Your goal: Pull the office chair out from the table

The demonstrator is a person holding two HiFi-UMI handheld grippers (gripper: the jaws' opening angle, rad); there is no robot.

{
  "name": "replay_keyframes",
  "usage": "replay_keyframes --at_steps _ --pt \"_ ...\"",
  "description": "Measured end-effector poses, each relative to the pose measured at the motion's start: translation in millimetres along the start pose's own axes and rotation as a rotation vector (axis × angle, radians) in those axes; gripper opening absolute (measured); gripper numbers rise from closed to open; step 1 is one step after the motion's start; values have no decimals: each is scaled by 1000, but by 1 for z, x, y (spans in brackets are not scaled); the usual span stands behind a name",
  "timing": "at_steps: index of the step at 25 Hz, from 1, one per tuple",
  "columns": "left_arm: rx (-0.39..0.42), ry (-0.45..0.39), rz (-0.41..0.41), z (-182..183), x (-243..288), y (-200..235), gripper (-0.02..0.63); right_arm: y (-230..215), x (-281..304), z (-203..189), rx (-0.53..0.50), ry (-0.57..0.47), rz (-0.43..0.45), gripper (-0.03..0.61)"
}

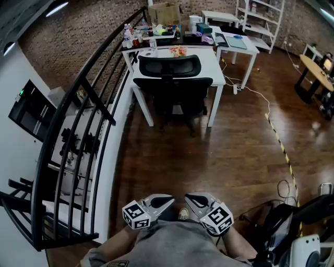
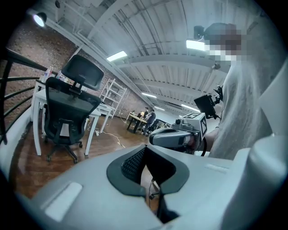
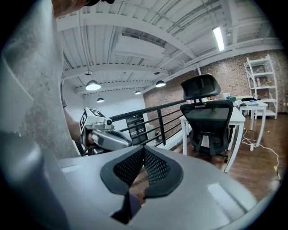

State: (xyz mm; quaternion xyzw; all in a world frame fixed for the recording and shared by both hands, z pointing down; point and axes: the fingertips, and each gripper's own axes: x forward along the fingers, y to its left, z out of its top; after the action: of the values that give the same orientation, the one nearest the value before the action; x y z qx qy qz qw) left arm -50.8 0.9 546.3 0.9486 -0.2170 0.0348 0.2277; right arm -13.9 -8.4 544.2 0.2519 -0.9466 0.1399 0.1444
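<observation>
Head view puts the black mesh-backed office chair [image 1: 172, 86] at the far end of the room. Its seat is tucked between the legs of the white rectangular table [image 1: 218, 67] and its back and headrest face us. It is well apart from both grippers, which sit close to our body at the bottom of the picture.

The left gripper [image 2: 145, 156] has its jaws together with nothing between them, and the right gripper [image 3: 143, 155] is likewise closed and empty. We judge both must open before they can grasp anything.

The chair looks fairly heavy, but it stands on castors, so on the dark wooden floor [image 1: 209, 161] it should roll with a steady pull. The mesh back will likely give, and the headrest may pivot. The stiff upper rim of the backrest, or the neck below the headrest, seems the better hold.

The table legs stand just beside the chair base and could catch a castor if we pull crookedly. A black metal railing [image 1: 78, 130] runs along the left. A white cable [image 1: 255, 94] trails on the floor right of the table, near striped yellow-and-black floor tape [image 1: 279, 141]. Bottles [image 1: 130, 37] and a cardboard box [image 1: 164, 13] crowd the far tabletop, so a jolt could topple them.
</observation>
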Motion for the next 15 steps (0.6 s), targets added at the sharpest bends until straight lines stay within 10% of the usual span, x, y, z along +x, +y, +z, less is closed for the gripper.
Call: replay_keyframes --at_steps 15 --pt "-1 -38 -24 80 42 145 0 -129 81 56 3 25 -65 6"
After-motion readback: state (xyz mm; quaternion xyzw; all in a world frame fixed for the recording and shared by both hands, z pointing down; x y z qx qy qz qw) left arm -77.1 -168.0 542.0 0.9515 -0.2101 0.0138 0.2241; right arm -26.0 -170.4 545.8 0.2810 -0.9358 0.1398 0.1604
